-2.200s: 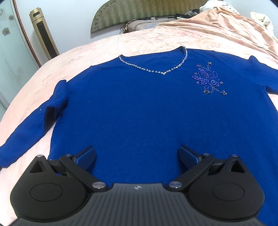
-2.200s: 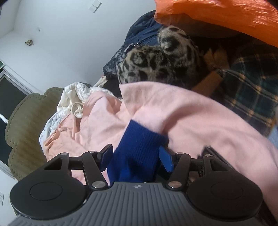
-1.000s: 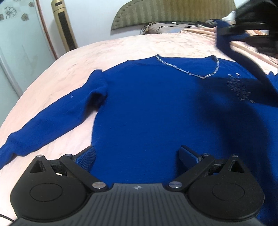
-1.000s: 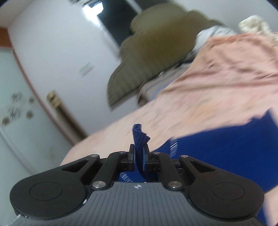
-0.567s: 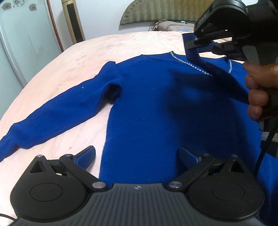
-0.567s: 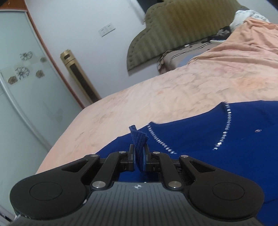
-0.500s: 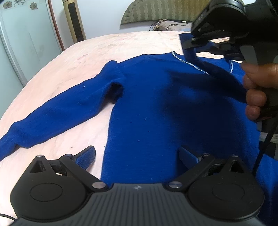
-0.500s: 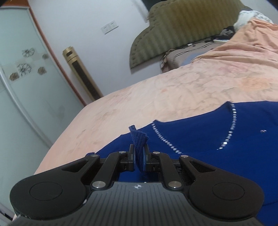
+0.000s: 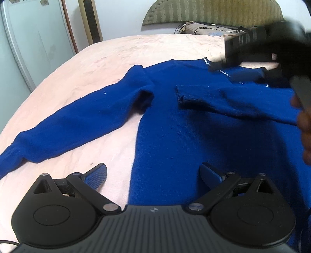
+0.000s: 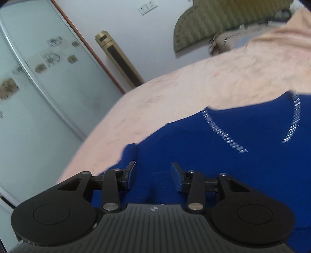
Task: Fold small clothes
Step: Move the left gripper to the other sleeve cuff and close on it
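Note:
A royal-blue sweater [image 9: 175, 132] with a beaded neckline [image 10: 223, 134] lies flat on the bed. One sleeve [image 9: 77, 120] stretches out to the left. The other sleeve [image 9: 223, 103] lies folded across the chest, cuff pointing left. My left gripper [image 9: 153, 171] hovers open over the sweater's lower left side edge, one finger above the bedcover, the other above the knit. My right gripper [image 10: 153, 169] is over the sweater's shoulder area, jaws opening; the pads grip nothing and only flat fabric shows below them. It appears blurred at the upper right of the left wrist view.
The pink bedcover [image 9: 97, 64] spreads to the left and behind the sweater. A padded headboard [image 9: 213, 11] and a pillow [image 9: 204, 29] are at the far end. A gold tower appliance [image 10: 120, 64] and a frosted sliding door [image 10: 38, 87] stand at the left. A person's hand [image 9: 305, 124] is at the right edge.
The right gripper carried the sleeve cuff leftwards over the chest while shut on it, then opened; the sleeve now lies across the sweater's front. The left gripper stayed open.

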`<state>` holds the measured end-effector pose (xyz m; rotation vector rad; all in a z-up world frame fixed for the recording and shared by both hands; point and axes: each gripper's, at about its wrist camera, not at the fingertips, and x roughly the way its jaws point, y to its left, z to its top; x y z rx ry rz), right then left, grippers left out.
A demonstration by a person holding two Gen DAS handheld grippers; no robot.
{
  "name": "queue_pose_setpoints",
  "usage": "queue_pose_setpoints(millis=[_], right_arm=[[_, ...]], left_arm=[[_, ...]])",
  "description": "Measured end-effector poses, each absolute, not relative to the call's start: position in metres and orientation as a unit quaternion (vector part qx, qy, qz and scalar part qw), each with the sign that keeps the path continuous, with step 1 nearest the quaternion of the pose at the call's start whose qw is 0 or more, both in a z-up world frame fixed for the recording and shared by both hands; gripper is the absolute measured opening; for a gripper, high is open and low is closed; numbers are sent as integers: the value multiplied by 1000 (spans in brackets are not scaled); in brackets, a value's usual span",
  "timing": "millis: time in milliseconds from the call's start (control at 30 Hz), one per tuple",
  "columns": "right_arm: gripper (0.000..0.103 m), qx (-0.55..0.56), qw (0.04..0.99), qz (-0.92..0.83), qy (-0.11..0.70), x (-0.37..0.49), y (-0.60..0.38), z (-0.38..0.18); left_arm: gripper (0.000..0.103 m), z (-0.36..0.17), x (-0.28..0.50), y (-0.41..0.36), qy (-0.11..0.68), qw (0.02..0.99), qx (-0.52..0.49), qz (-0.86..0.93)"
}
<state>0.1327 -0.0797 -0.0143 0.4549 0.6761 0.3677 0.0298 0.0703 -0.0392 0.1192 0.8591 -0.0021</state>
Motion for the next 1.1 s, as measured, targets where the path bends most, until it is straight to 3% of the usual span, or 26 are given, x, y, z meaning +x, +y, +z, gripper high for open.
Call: queue_pose_setpoints(millis=[100, 133, 267, 400, 467, 600, 733, 933, 1100], right_arm=[[48, 142, 914, 131, 358, 131, -71, -18], [54, 113, 914, 121, 371, 131, -64, -22], [54, -3, 921, 93, 378, 117, -33, -33], [71, -26, 927, 105, 358, 106, -20, -29], [72, -52, 917, 102, 383, 108, -14, -35], [72, -28, 934, 89, 346, 84, -13, -17], [83, -40, 950, 91, 297, 46, -5, 6], [94, -99, 946, 102, 293, 11, 12, 7], [97, -90, 942, 112, 303, 8, 11, 2]], left_arm=[[103, -38, 30, 70, 412, 909, 63, 0], [103, -37, 30, 71, 411, 909, 64, 1], [103, -34, 27, 81, 405, 913, 60, 10], [103, -28, 25, 98, 400, 915, 51, 26], [103, -26, 23, 107, 397, 916, 45, 33], [103, -24, 25, 125, 396, 916, 36, 53], [103, -22, 28, 145, 394, 915, 24, 77], [103, -20, 30, 174, 392, 912, 5, 120], [103, -23, 30, 192, 399, 905, -10, 148]])
